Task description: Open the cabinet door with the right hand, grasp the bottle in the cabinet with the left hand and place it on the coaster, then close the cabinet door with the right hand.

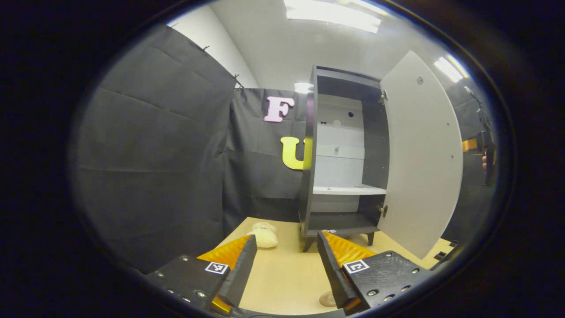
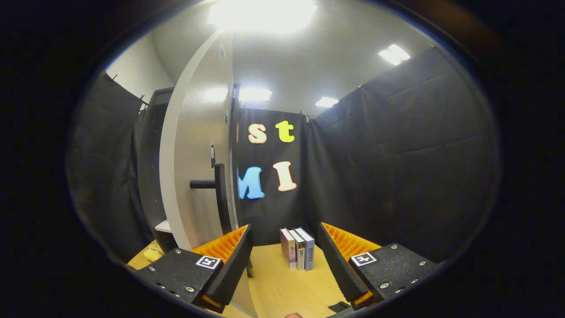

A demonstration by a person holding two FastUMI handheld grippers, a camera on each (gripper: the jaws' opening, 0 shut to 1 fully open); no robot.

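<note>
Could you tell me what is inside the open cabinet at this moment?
The cabinet shows a bare white shelf and dark floor; no bottle there. Its open door hides nothing inside.

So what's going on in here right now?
A person holds a gripper in each hand at a small cabinet on a table. Its door is swung wide open. The left gripper faces the shelves, open and empty; the right gripper, also open, sits beside the door's handle. I can't make out a bottle inside.
</note>
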